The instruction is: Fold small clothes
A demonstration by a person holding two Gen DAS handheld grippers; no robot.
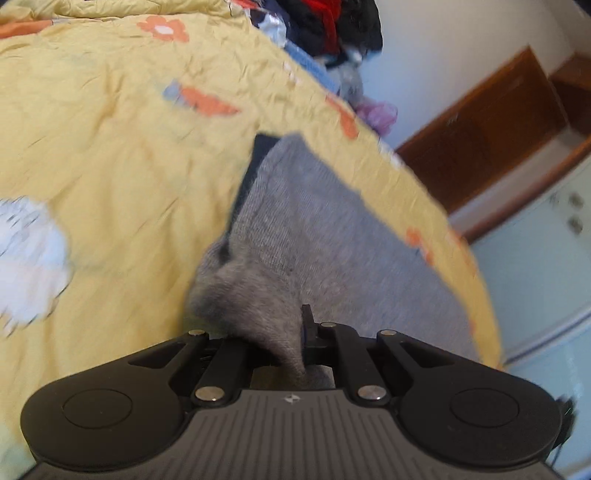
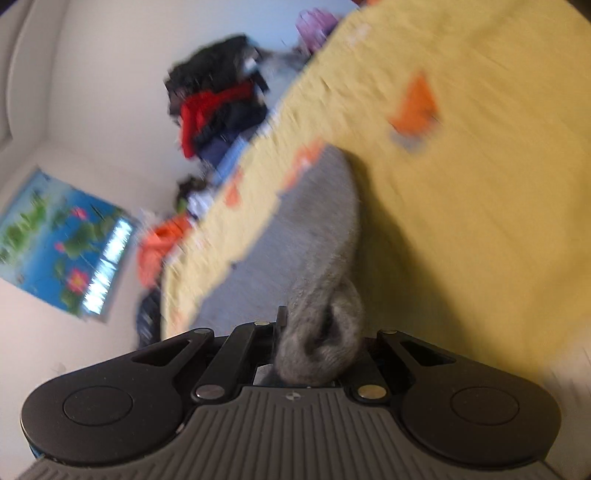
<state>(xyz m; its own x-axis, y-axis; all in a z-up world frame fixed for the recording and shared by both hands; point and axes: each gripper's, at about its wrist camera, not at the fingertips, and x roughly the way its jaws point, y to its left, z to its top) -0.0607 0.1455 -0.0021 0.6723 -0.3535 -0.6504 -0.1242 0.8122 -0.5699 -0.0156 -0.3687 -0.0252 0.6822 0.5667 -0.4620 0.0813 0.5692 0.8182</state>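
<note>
A small grey knit garment (image 1: 295, 236) is held between both grippers above a yellow flowered bedspread (image 1: 110, 147). My left gripper (image 1: 291, 332) is shut on one bunched end of it. A dark band shows along its far edge. In the right wrist view the same grey garment (image 2: 317, 221) stretches away from my right gripper (image 2: 317, 339), which is shut on its other bunched end. Both views are blurred and tilted. The fingertips are hidden by the cloth.
A heap of dark, red and blue clothes (image 1: 325, 26) lies at the far side of the bed; it also shows in the right wrist view (image 2: 218, 110). A white fluffy item (image 1: 29, 258) lies on the bedspread. A wooden shelf (image 1: 498, 129) and a poster (image 2: 66, 240) are on the walls.
</note>
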